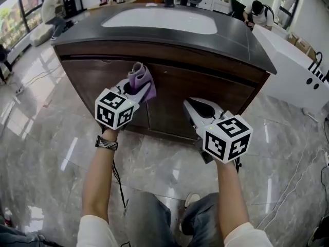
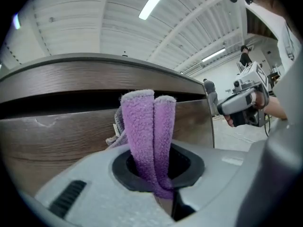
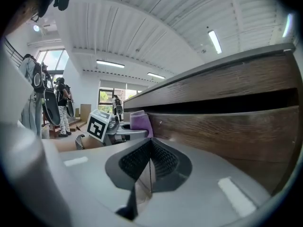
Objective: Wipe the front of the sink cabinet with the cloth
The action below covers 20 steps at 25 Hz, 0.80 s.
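Note:
A folded purple cloth (image 1: 140, 81) (image 2: 147, 136) is clamped in my left gripper (image 1: 134, 90) (image 2: 158, 174), which is shut on it and holds it up against the dark wood front of the sink cabinet (image 1: 175, 94) (image 2: 57, 136). The cloth sticks up past the jaws toward the top of the cabinet door. My right gripper (image 1: 198, 112) (image 3: 149, 167) is shut with nothing in it, a little right of the left one and just off the cabinet front (image 3: 227, 131). In the right gripper view the cloth (image 3: 140, 122) and the left gripper (image 3: 111, 129) show at the left.
A dark countertop (image 1: 154, 32) with a white basin (image 1: 164, 19) tops the cabinet. Glossy grey floor tiles (image 1: 46, 138) lie all round. A white unit (image 1: 295, 71) stands at right. People sit at the back left (image 1: 51, 9) and back right (image 1: 259, 12). My knees (image 1: 169, 215) are below.

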Each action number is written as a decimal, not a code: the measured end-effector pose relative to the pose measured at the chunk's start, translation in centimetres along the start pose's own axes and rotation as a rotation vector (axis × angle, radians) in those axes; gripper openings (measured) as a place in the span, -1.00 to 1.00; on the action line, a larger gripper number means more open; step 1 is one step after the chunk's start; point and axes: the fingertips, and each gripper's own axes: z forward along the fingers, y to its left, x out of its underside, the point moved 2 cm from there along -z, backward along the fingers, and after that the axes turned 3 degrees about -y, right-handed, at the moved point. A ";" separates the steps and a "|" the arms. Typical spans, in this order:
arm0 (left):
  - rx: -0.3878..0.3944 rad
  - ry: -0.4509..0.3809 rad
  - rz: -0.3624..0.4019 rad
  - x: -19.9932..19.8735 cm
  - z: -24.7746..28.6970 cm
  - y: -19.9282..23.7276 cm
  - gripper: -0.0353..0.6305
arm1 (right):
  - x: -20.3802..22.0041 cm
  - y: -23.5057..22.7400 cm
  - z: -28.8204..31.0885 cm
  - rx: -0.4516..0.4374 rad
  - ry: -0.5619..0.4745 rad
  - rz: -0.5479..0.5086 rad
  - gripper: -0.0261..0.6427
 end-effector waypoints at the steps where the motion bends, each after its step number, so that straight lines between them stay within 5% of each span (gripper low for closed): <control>1: 0.000 0.004 0.000 0.0 -0.3 0.3 -0.74 | -0.1 0.3 0.5 -0.017 -0.004 0.001 -0.90; 6: -0.064 -0.003 -0.011 -0.5 -3.0 3.6 -0.74 | -0.2 1.8 3.7 -0.059 0.010 -0.052 -0.90; 15: -0.202 0.057 0.015 -0.1 -8.6 11.8 -0.74 | 0.9 5.8 10.3 -0.192 -0.037 0.016 -0.90; 20: -0.280 0.038 -0.043 1.6 -10.8 15.4 -0.74 | 3.2 7.3 13.4 -0.231 -0.007 0.037 -0.90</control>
